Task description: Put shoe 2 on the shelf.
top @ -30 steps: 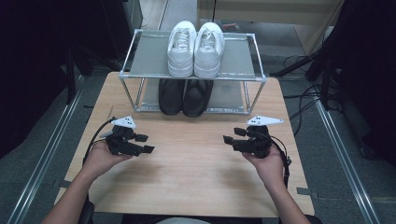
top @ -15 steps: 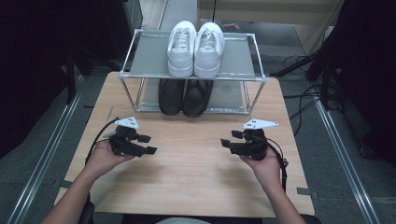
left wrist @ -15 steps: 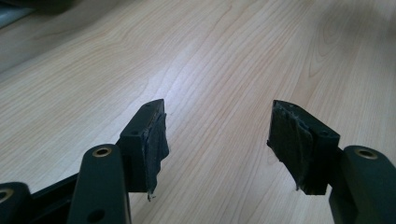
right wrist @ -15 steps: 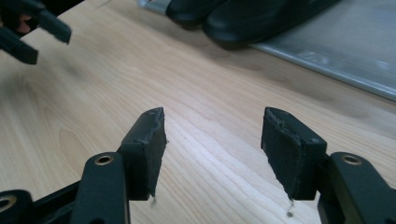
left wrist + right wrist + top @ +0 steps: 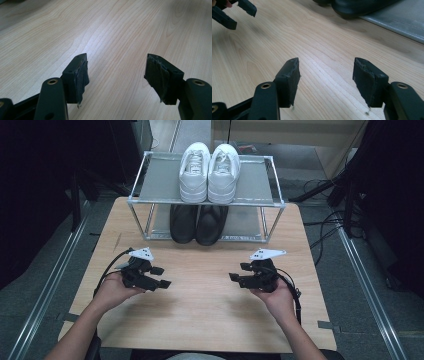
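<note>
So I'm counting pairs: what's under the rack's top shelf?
A black pair of shoes on the lower shelf; their heels are covered by the top shelf.

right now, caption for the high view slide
Both open grippers, left gripper and right gripper, face each other before a shoe rack.

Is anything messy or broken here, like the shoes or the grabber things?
Mostly tidy: the white shoes sit straight on the rack, the black shoes underneath. One oddity: the padding on the left gripper jaws looks frayed and ragged at its edges.
</note>
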